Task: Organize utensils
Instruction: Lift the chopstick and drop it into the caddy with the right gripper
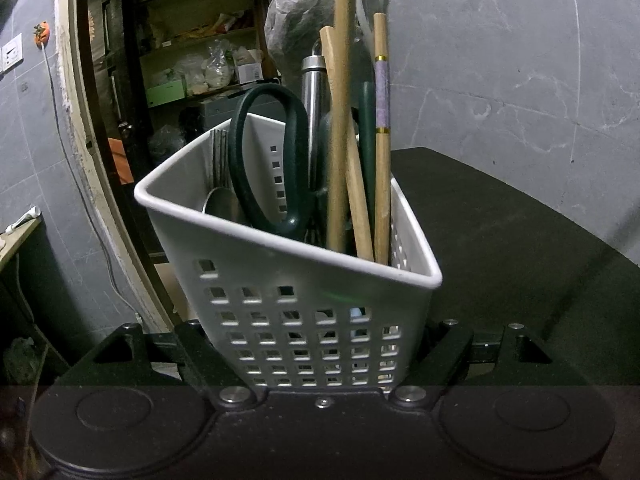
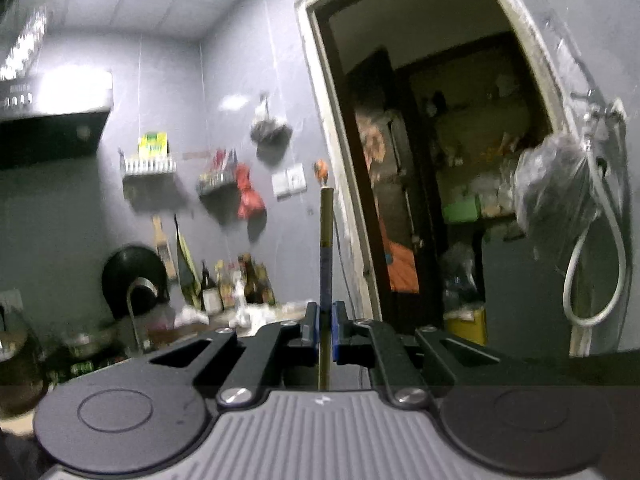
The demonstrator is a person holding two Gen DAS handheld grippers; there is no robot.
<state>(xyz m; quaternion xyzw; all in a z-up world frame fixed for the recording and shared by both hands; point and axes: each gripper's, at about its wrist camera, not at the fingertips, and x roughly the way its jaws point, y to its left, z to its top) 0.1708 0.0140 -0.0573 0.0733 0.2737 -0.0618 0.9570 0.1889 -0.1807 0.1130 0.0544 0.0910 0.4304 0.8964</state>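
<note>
In the left wrist view a white perforated utensil basket (image 1: 304, 320) fills the middle, and my left gripper (image 1: 320, 360) is shut on its lower part. It holds dark green scissors (image 1: 272, 160), wooden chopsticks (image 1: 340, 120), a chopstick with a purple band (image 1: 382, 120), a steel handle (image 1: 314, 92), a spoon (image 1: 222, 204) and forks (image 1: 219, 156). In the right wrist view my right gripper (image 2: 325, 320) is shut on a single chopstick (image 2: 326, 240) that stands upright between the blue pads (image 2: 310, 320), raised in the air.
A dark table (image 1: 500, 240) lies to the right of the basket under a grey tiled wall. A doorway (image 2: 420, 160) opens onto storage shelves. A plastic bag (image 2: 552, 184) and hose hang at the right. Bottles (image 2: 236, 280) and a pan stand on a far counter.
</note>
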